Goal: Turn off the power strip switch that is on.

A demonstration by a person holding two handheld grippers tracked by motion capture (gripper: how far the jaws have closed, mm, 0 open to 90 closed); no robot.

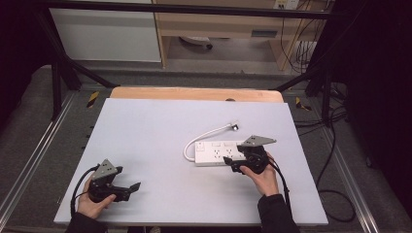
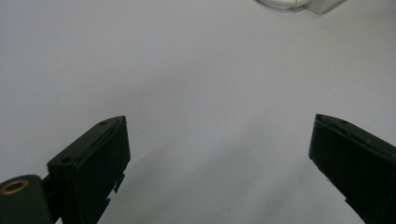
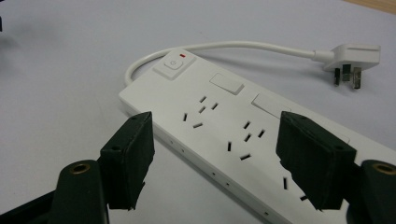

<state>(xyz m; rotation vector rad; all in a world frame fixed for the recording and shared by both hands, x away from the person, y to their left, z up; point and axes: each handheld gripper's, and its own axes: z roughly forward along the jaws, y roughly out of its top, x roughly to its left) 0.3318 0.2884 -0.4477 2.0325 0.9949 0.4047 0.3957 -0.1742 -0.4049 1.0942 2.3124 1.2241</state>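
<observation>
A pale grey table [image 1: 160,145] fills the middle of the room, with a strip of bare wood [image 1: 194,93] along its far edge. Everything else is placed from the white power strip [image 1: 216,153], the landmark here.

The strip lies flat on the table, right of centre, its length running left to right. In the right gripper view it shows a switch [image 3: 173,64] with a small red mark at one end, then rows of socket holes and two blank rectangular panels.

A white cord [image 1: 206,136] leaves the strip's left end, loops round and runs off behind it toward the far side of the table. The cord ends in a white plug [image 3: 351,59] lying on the table just beyond the strip, metal pins showing.

The right gripper [image 3: 215,158] sits at the strip's right end, held by a hand [image 1: 265,178] coming in from the near edge. Its jaws stand apart, one on either side of the strip, with the strip between them; the pads do not press on it.

The left gripper [image 2: 217,154] rests well away from the strip, toward the table's near left corner, held by the other hand [image 1: 92,204]. Its jaws are wide apart over bare table, with nothing between them.
</observation>
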